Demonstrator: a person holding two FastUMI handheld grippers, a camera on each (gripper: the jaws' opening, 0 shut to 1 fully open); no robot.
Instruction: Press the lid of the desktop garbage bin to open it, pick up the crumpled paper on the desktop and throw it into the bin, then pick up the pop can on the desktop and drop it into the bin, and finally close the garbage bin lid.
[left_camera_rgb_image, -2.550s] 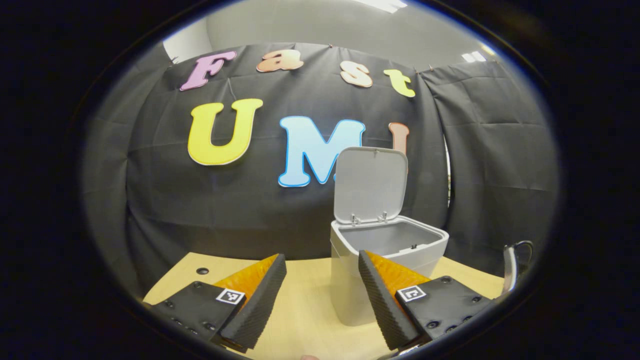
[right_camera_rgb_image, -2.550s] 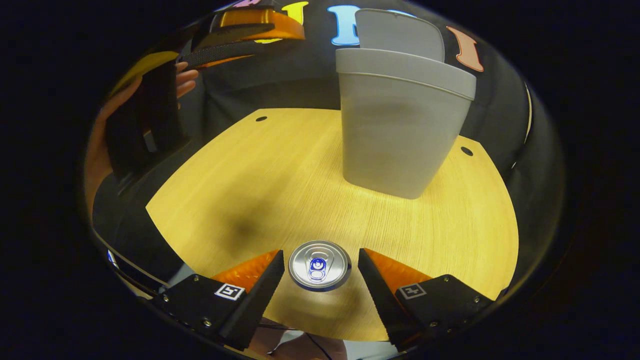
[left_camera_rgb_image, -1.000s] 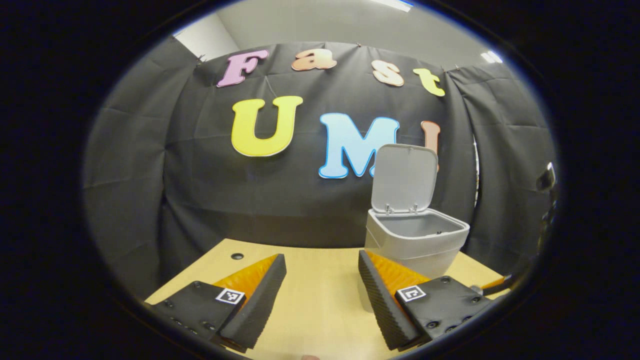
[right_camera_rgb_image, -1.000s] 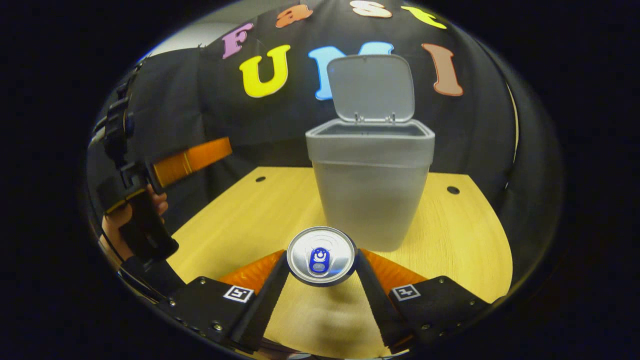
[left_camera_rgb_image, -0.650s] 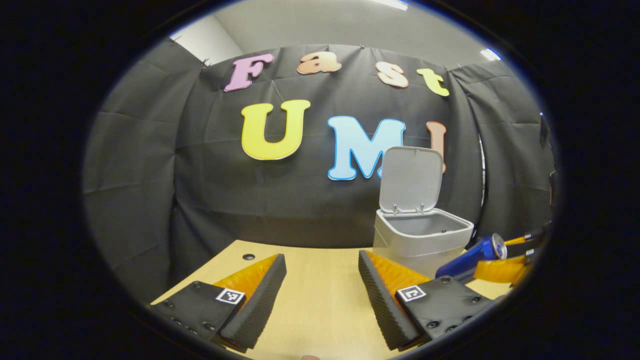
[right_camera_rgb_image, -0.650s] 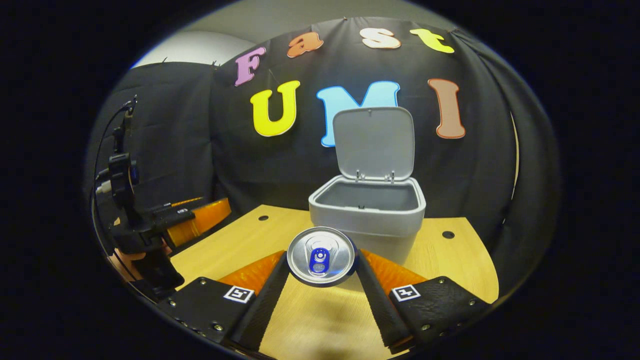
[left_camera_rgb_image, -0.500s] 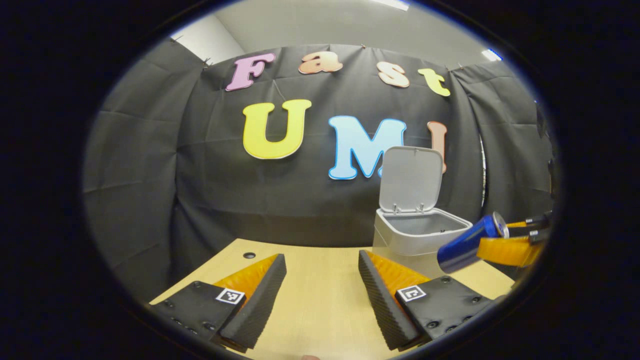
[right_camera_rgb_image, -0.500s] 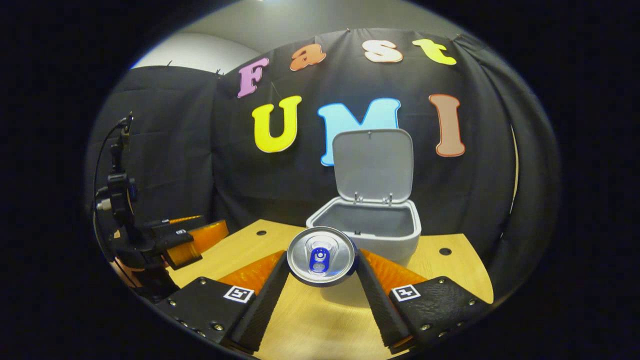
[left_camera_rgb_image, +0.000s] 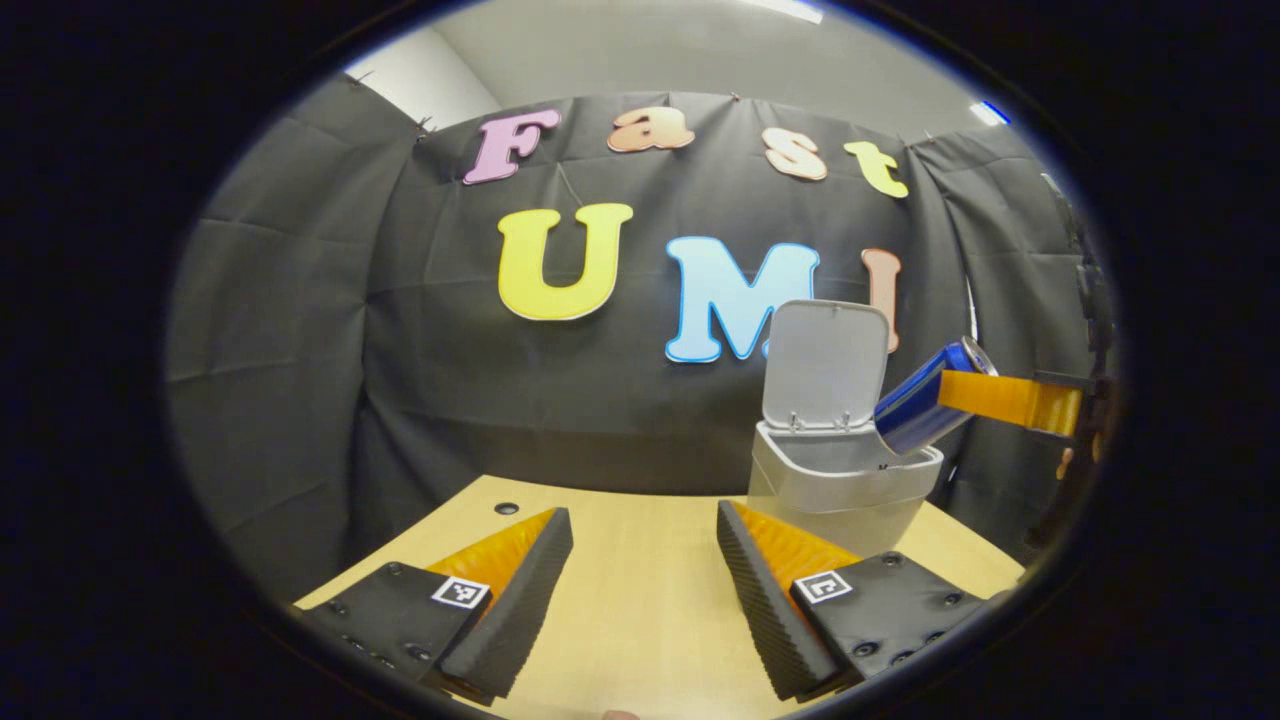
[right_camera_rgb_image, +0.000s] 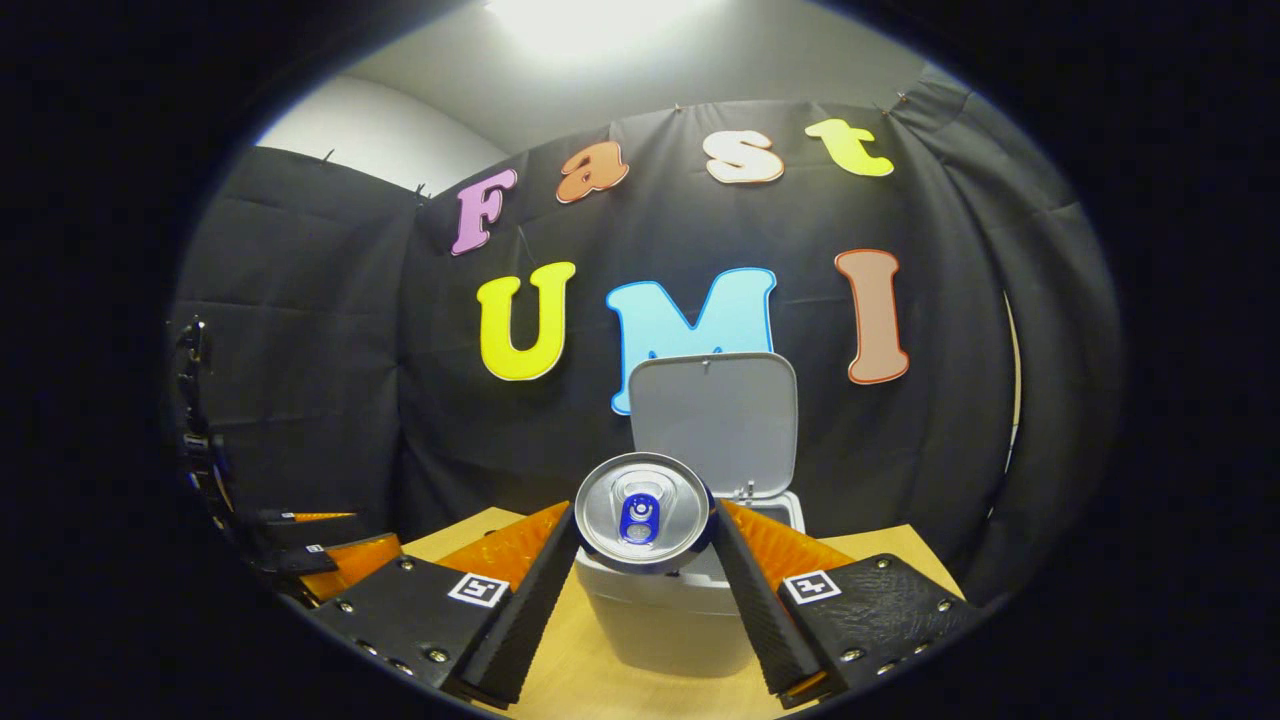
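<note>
One pop can (right_camera_rgb_image: 641, 512), clamped between both fingers of right tool (right_camera_rgb_image: 641, 590), tilted above the mouth of one garbage bin (left_camera_rgb_image: 838, 478); one lid (left_camera_rgb_image: 825, 364) raised. Left tool (left_camera_rgb_image: 640, 590) spread apart, nothing gripped, low over worktop (left_camera_rgb_image: 640, 600).

Black cloth wall (left_camera_rgb_image: 300, 330) hung creased around my booth, pinned along top. Pale ceiling (right_camera_rgb_image: 640, 90) showed above it, bright light (right_camera_rgb_image: 580, 20) overhead. Light wooden table (left_camera_rgb_image: 640, 600) lay below, small dark hole (left_camera_rgb_image: 507, 508) near far edge.
</note>
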